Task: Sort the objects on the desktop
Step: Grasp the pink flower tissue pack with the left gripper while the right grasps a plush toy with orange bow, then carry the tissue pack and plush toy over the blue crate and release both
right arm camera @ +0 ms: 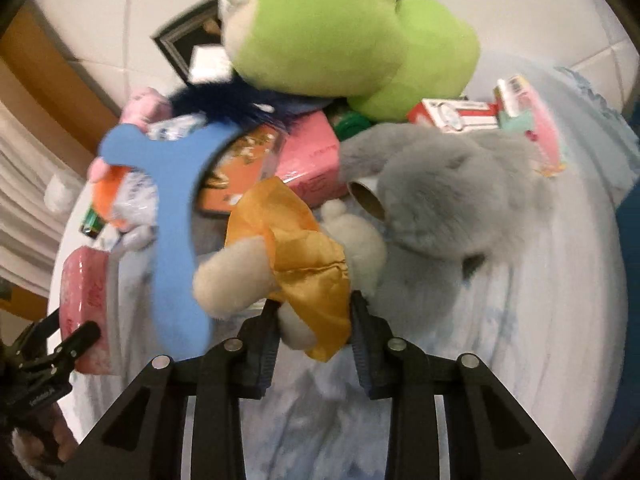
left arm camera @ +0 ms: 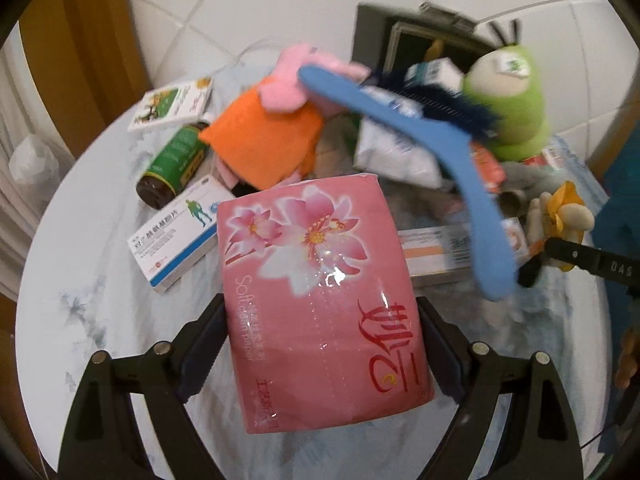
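Note:
My left gripper [left arm camera: 320, 304] is shut on a pink tissue pack [left arm camera: 320, 284] printed with flowers, held above the round marble table [left arm camera: 80, 300]. My right gripper [right arm camera: 314, 304] is shut on a cream plush toy with a yellow scarf [right arm camera: 296, 256]; the toy also shows in the left wrist view [left arm camera: 560, 216] at the right. A blue-handled brush [left arm camera: 440, 148] rises across the pile, its dark bristles against a green plush [left arm camera: 508, 96]. In the right wrist view the brush [right arm camera: 176, 216] stands left of the toy. The tissue pack [right arm camera: 88, 300] shows at far left.
The table holds a pile: a pink and orange plush [left arm camera: 268, 132], a green bottle [left arm camera: 172, 164], medicine boxes [left arm camera: 176, 236], a white pouch [left arm camera: 396, 152], a grey plush [right arm camera: 452, 196], a cardboard tube [right arm camera: 366, 198], pink and red boxes [right arm camera: 460, 116]. A dark picture frame [left arm camera: 400, 32] leans on the tiled wall.

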`<state>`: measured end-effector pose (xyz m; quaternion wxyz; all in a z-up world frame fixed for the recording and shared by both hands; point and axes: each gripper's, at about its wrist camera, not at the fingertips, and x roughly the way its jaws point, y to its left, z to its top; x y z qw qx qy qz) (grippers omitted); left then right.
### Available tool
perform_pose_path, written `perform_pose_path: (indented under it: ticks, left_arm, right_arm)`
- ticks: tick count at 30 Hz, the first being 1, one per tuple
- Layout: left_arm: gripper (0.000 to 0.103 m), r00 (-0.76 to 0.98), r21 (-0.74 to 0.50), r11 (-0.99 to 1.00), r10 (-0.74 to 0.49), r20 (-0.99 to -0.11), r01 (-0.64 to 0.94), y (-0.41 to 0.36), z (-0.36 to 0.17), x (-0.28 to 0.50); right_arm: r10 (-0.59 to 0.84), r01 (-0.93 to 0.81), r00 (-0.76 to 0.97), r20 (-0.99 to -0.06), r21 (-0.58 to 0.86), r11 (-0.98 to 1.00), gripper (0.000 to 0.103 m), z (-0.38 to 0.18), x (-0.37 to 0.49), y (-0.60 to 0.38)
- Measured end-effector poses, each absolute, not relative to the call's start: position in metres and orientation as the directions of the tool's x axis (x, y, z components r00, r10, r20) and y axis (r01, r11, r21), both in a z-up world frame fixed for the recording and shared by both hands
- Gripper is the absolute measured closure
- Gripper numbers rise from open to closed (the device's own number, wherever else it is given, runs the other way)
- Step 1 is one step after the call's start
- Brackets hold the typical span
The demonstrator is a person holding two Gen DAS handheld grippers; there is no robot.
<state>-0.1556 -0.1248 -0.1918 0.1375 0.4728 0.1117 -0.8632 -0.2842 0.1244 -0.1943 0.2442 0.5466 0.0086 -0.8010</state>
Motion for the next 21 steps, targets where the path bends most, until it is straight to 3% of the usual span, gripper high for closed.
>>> perform_pose_path:
  ticks: [11,21]
  left_arm:
    - [0.013,-0.662,-0.08,-0.978,-0.068,-0.747,0.191,-0.055,-0.116,-0.111]
    - [0.013,-0.766,-0.065,-0.997,0.069,-0.639,-0.035,0.042,-0.049,-0.087]
  right_arm:
    - [-0.444,0.409,-0.451,-0.775,0.262,-0.874,0.071,-0.098,-0.201,0.176]
    - [-0.378,0.334,-0.657,-0.653,0.198,-0.922,0.071,-0.012,-0.109,0.248]
